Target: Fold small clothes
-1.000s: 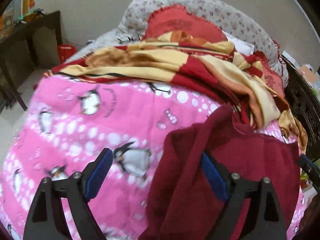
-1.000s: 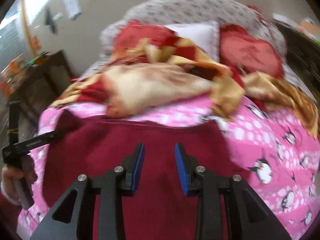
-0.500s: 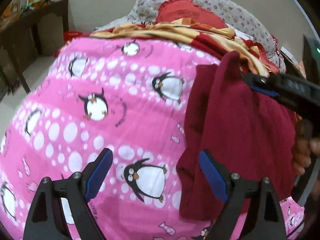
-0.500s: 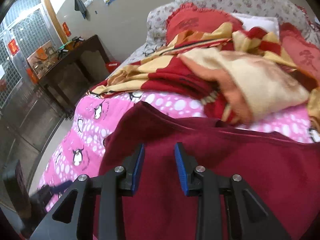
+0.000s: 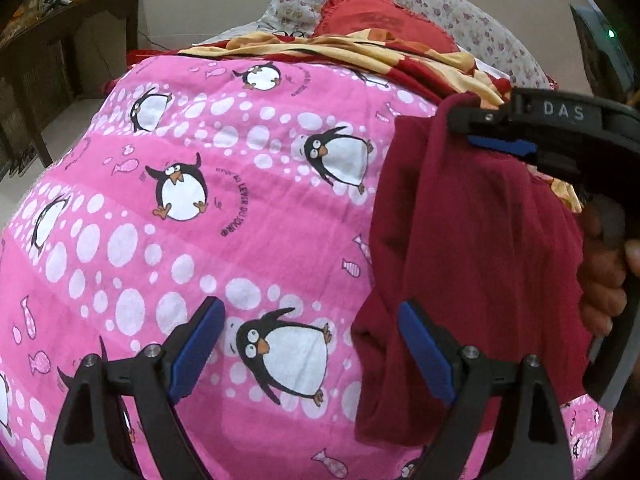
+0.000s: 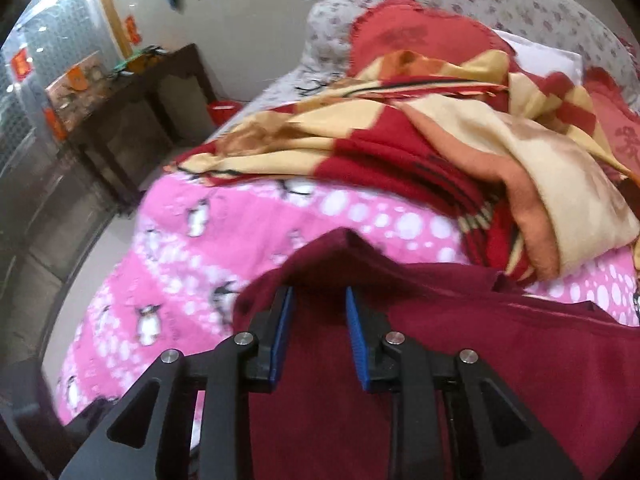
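Observation:
A dark red garment [image 5: 472, 248] hangs folded over my right gripper [image 5: 476, 128], which enters the left wrist view from the right and holds the cloth's top edge lifted above the pink penguin bedspread [image 5: 200, 208]. In the right wrist view the garment [image 6: 500, 360] drapes over and around my right gripper [image 6: 318, 300]; the jaws stand slightly apart with cloth peaked over their tips. My left gripper [image 5: 312, 324] is wide open and empty, low over the bedspread, its right finger [image 5: 424, 352] against the garment's hanging left edge.
A red and yellow blanket [image 6: 420, 140] lies bunched at the head of the bed, before a red cushion [image 5: 380, 16] and a floral pillow [image 6: 520, 0]. A dark wooden table [image 6: 132, 92] stands left of the bed.
My right gripper has lifted the garment's edge and carried it left and over, so the cloth now hangs doubled. My left gripper stayed open and moved lower and closer to the bedspread.

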Demonstrator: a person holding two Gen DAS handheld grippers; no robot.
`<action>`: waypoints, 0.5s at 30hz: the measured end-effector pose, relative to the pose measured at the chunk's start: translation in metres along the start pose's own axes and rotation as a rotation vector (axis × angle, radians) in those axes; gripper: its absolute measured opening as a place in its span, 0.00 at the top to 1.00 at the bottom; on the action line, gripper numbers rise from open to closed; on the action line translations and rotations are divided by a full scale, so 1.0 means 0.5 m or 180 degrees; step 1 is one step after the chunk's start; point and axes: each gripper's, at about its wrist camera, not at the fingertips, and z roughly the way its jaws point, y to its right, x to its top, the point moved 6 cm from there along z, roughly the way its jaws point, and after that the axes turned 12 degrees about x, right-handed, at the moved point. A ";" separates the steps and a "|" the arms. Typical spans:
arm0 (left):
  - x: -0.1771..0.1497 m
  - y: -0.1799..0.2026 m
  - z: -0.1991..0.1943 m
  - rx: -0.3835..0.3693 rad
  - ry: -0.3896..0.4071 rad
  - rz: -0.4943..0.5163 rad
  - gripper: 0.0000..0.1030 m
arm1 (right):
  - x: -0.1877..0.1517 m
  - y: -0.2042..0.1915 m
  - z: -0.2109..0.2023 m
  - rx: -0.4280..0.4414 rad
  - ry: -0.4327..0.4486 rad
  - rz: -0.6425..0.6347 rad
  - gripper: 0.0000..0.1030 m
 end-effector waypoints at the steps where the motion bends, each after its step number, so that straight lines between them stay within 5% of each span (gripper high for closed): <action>1: -0.001 0.000 0.001 0.0005 -0.0003 -0.0005 0.11 | -0.003 -0.009 0.008 0.0007 -0.0051 -0.0033 0.52; 4: -0.005 0.001 -0.001 0.0017 -0.0021 0.0001 0.11 | -0.018 -0.004 0.056 -0.0134 -0.0329 -0.0016 0.45; 9: -0.009 0.000 0.000 0.0017 -0.0014 0.0017 0.11 | -0.013 -0.008 0.028 -0.0100 -0.0246 0.0074 0.38; 15: -0.010 0.003 0.000 0.0017 -0.0004 -0.0001 0.11 | -0.029 -0.061 0.017 -0.0169 -0.0353 -0.0393 0.31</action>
